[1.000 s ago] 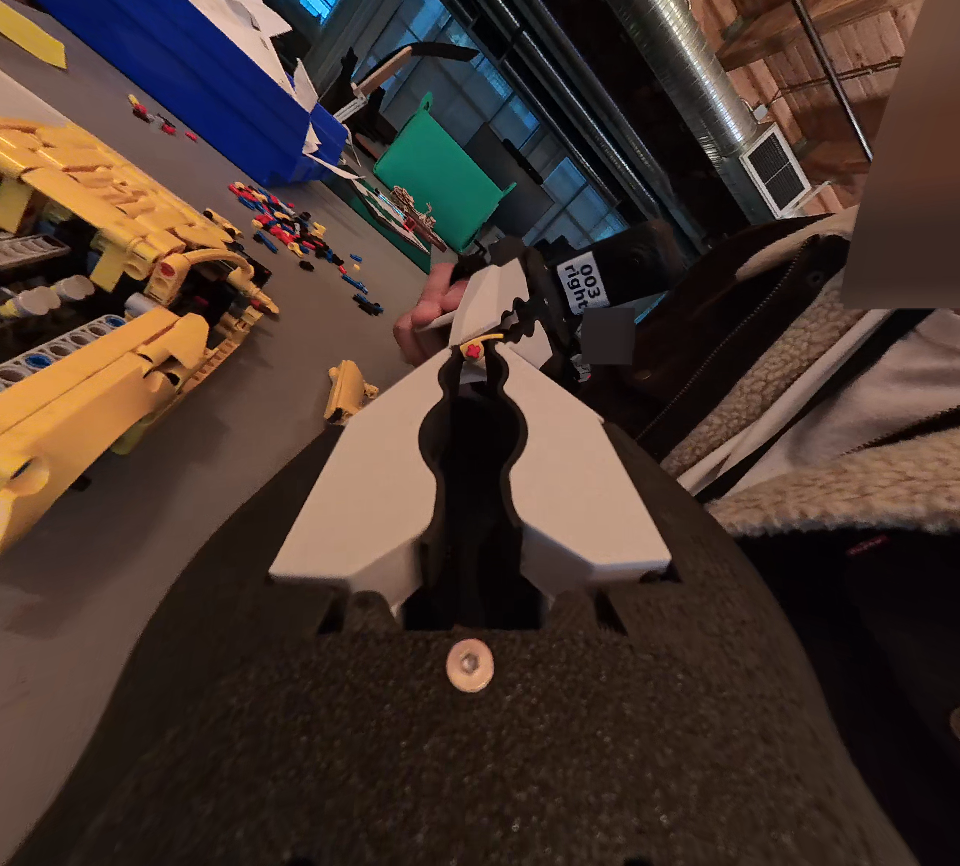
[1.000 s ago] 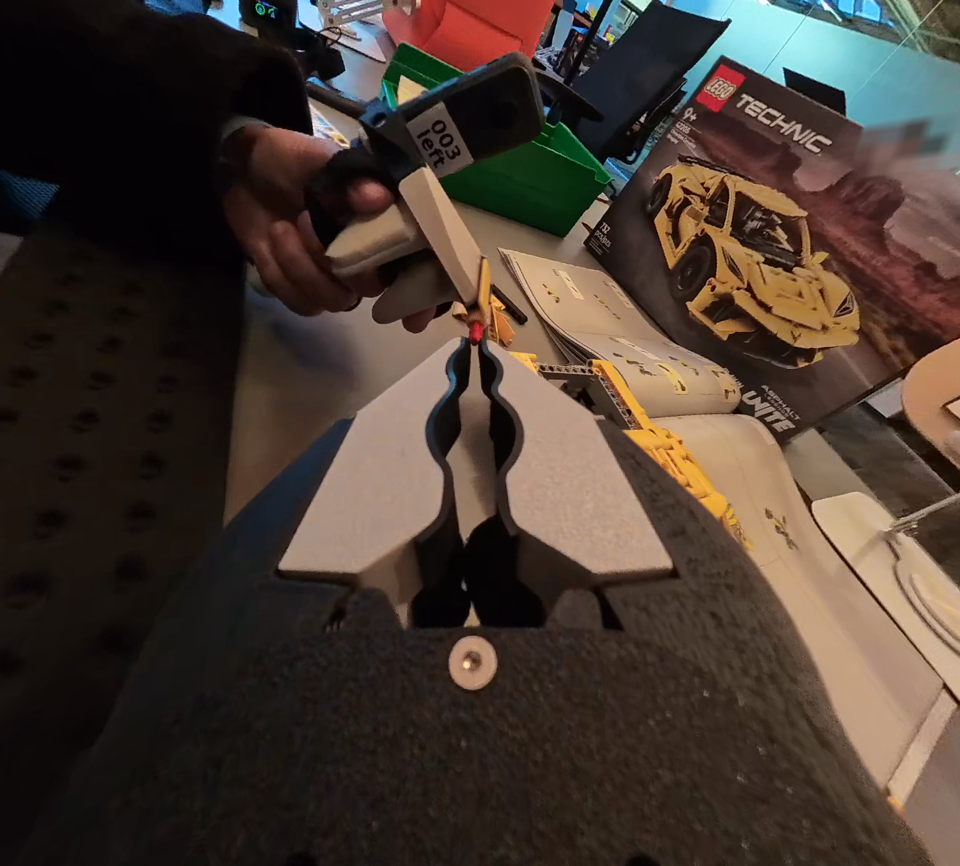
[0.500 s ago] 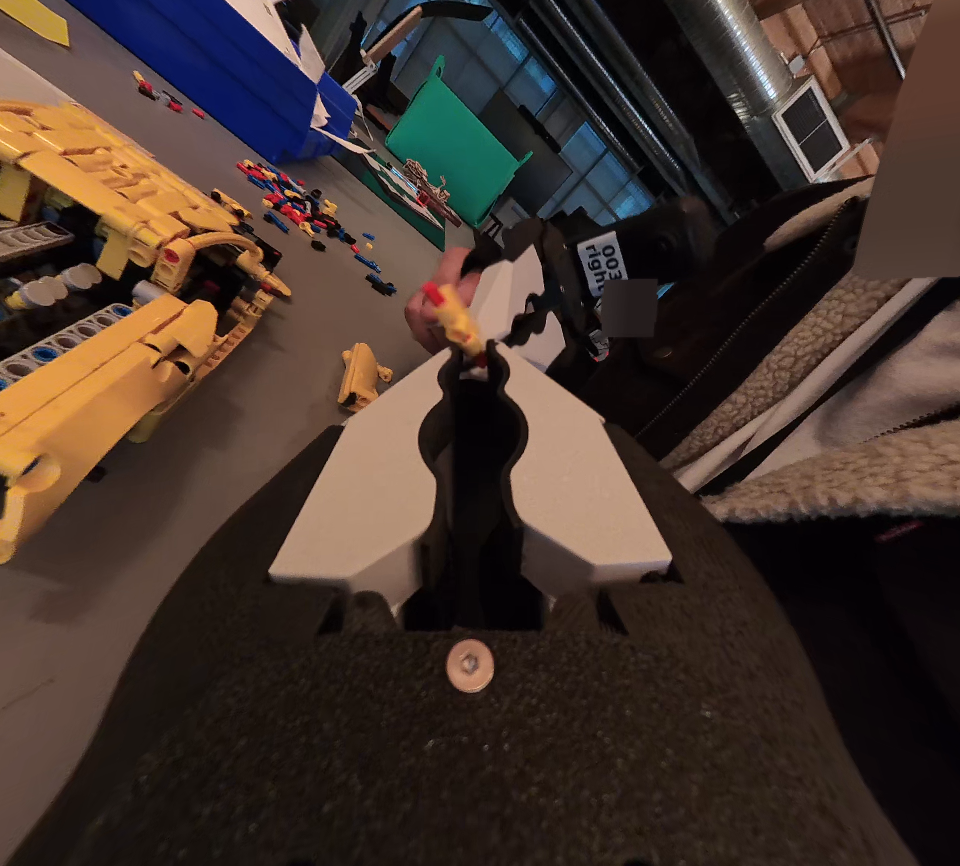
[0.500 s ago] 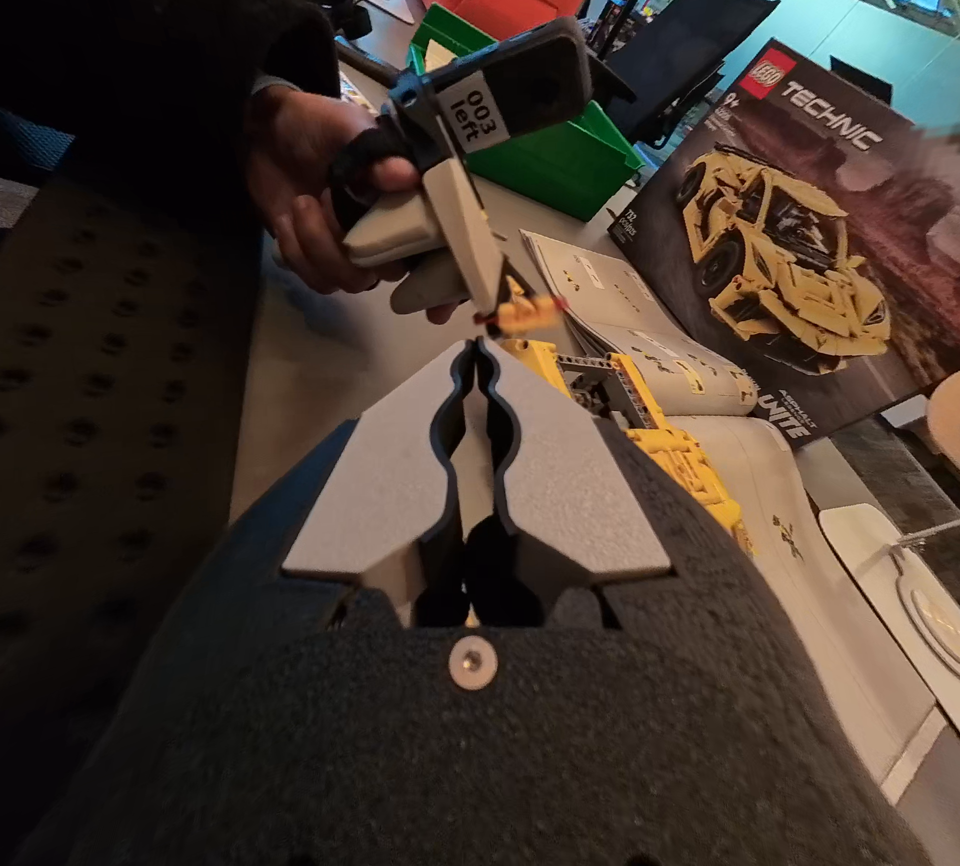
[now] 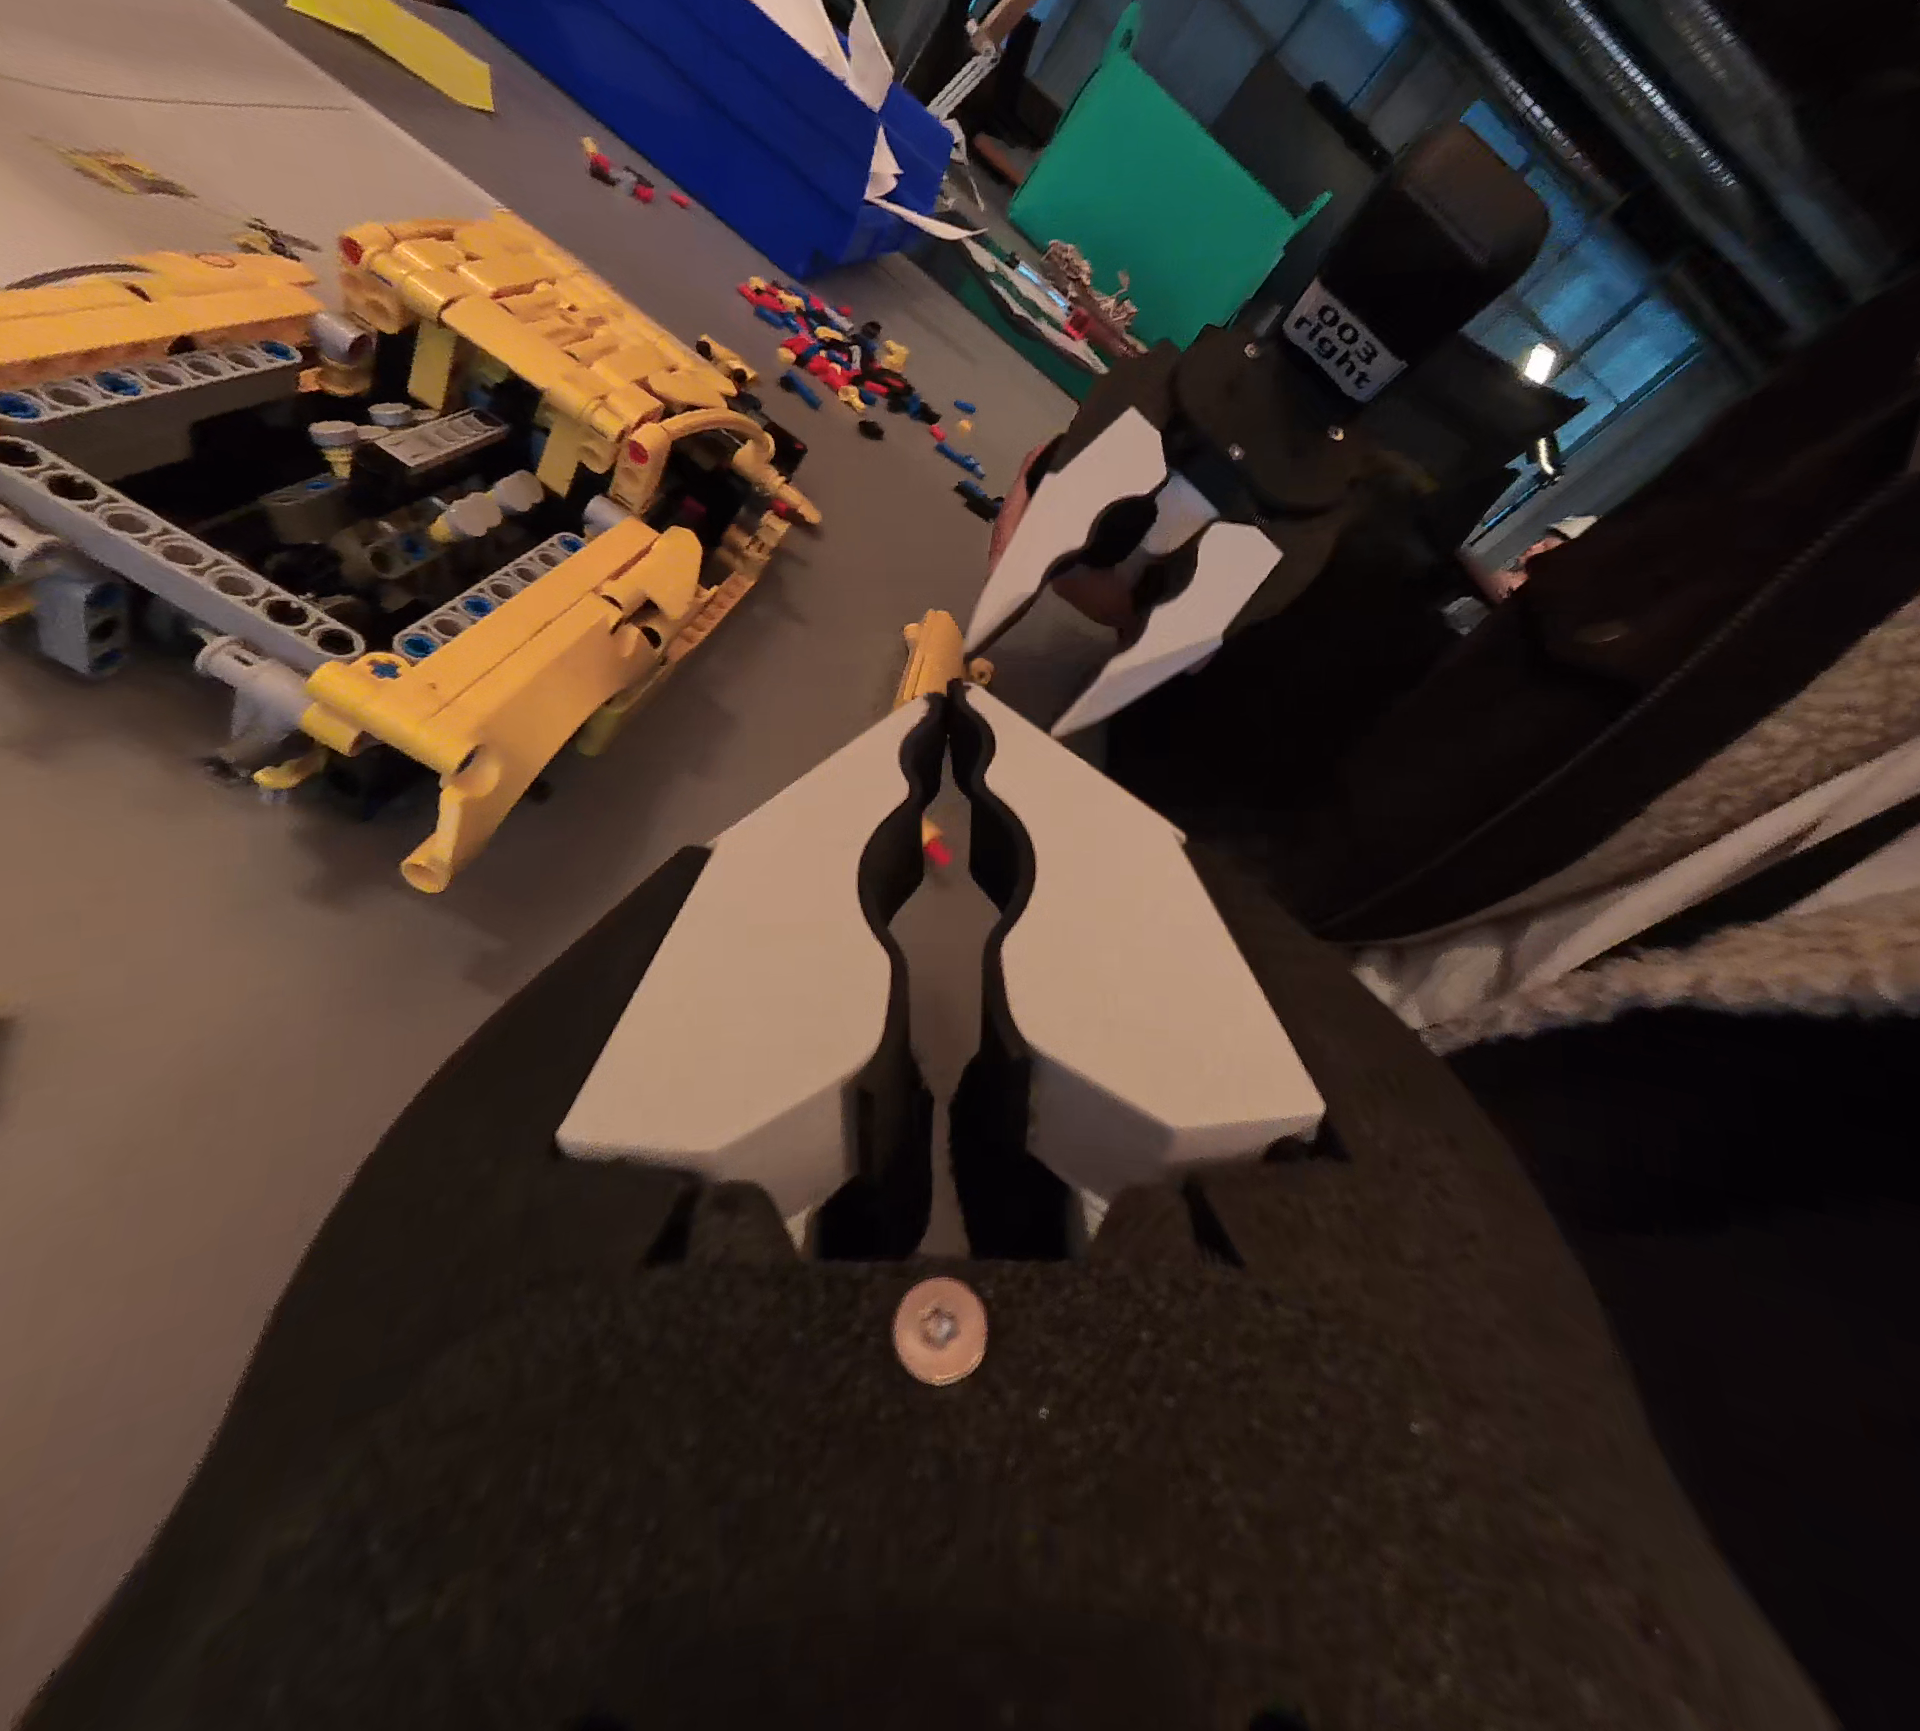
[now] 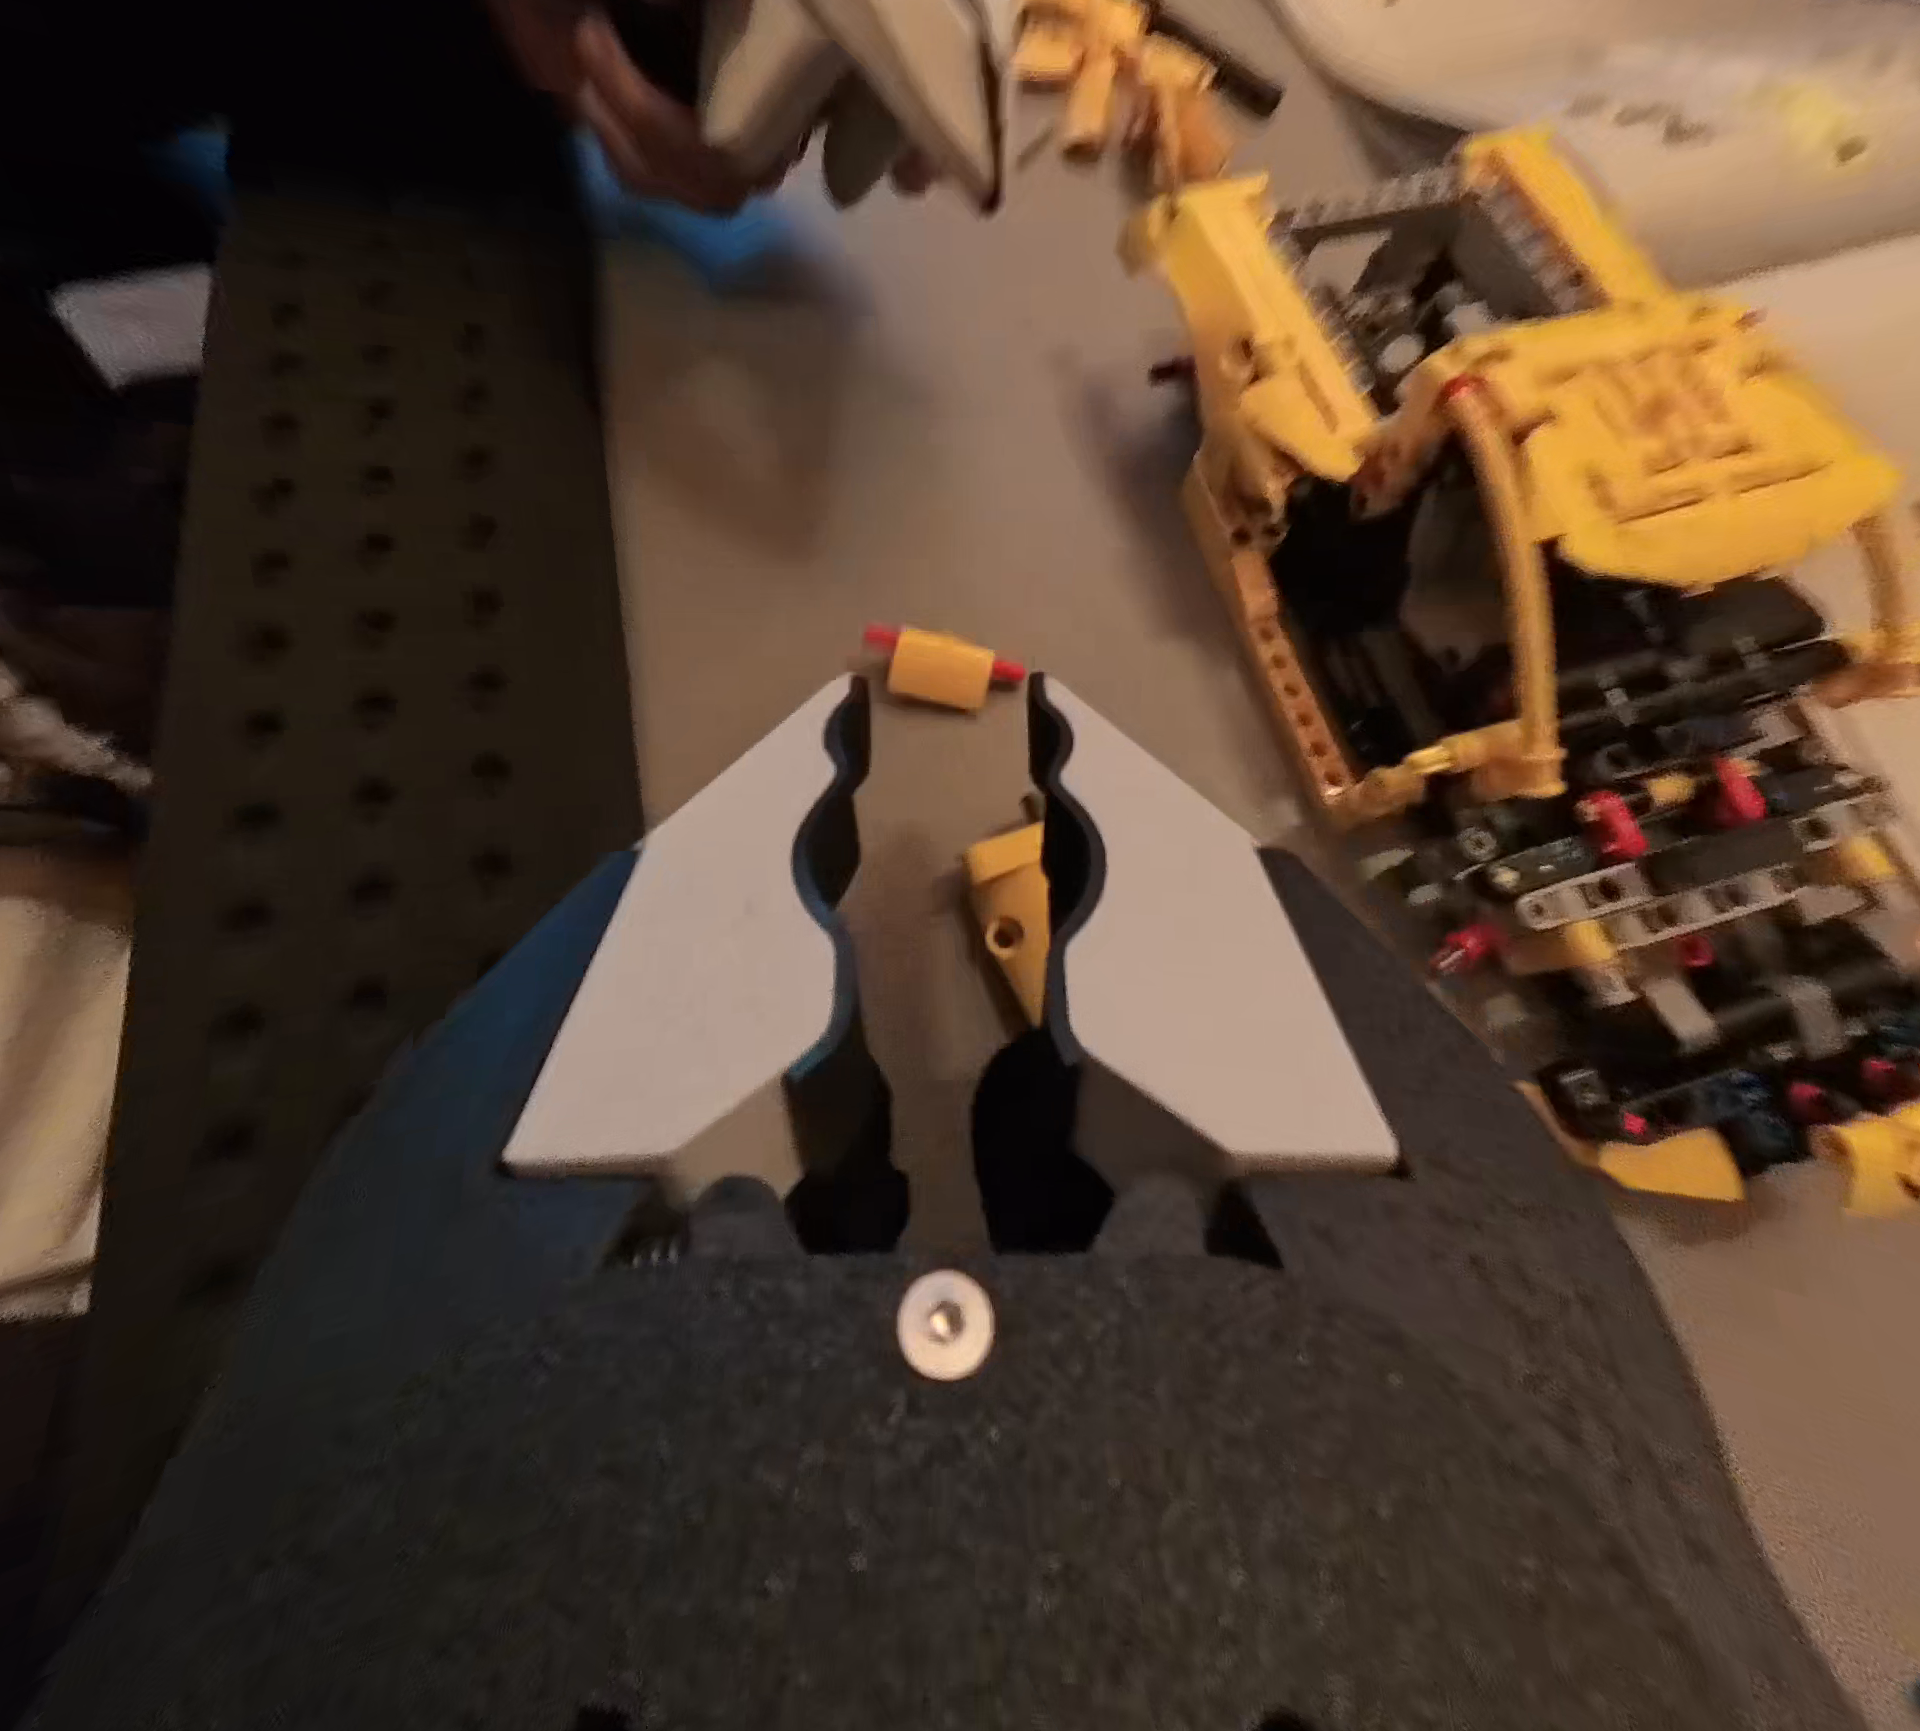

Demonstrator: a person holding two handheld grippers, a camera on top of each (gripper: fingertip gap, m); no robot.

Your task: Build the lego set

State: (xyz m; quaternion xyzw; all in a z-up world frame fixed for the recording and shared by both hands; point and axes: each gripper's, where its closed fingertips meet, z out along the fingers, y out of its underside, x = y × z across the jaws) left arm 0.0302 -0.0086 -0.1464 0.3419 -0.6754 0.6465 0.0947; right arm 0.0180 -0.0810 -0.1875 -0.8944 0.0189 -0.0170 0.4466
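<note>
Label-bearing right gripper (image 6: pixel 940 689): jaws wide, empty; left gripper (image 5: pixel 948 694): jaws closed, empty.

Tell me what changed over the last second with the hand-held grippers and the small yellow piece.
The left hand-held gripper, which pinched the small yellow piece with the red pin, has let it go; the piece now lies on the table. The right hand-held gripper has opened and tipped down over it. Left is shut and empty. The yellow car stayed put.
</note>
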